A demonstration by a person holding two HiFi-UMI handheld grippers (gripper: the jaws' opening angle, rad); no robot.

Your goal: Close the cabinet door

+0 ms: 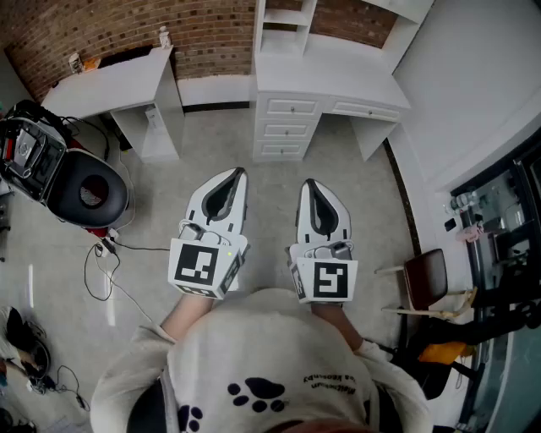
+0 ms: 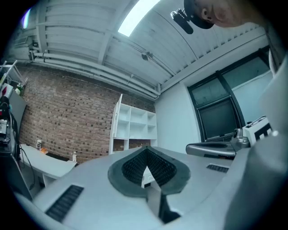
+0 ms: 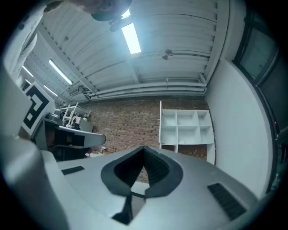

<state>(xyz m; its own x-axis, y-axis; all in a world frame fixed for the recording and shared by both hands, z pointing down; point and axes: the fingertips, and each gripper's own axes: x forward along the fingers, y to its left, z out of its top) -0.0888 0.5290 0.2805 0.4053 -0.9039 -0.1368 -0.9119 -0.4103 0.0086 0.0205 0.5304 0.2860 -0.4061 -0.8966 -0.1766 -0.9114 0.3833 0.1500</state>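
One white cabinet unit (image 1: 292,127), with drawers below and open shelf cubbies above, stands against the brick wall (image 1: 127,30) at the far edge of the floor. Whether a door on it hangs open cannot be told. A white desk (image 1: 110,84) sits to its left along the same wall. Well apart from the unit, the person holds both grippers side by side above the floor, pointing toward it. The left gripper (image 1: 239,173) has its fingers pressed together on nothing, and the right gripper (image 1: 309,183) likewise.

A white desk (image 1: 110,84) stands against the brick wall (image 1: 84,25); a brown chair (image 1: 425,272) sits right.
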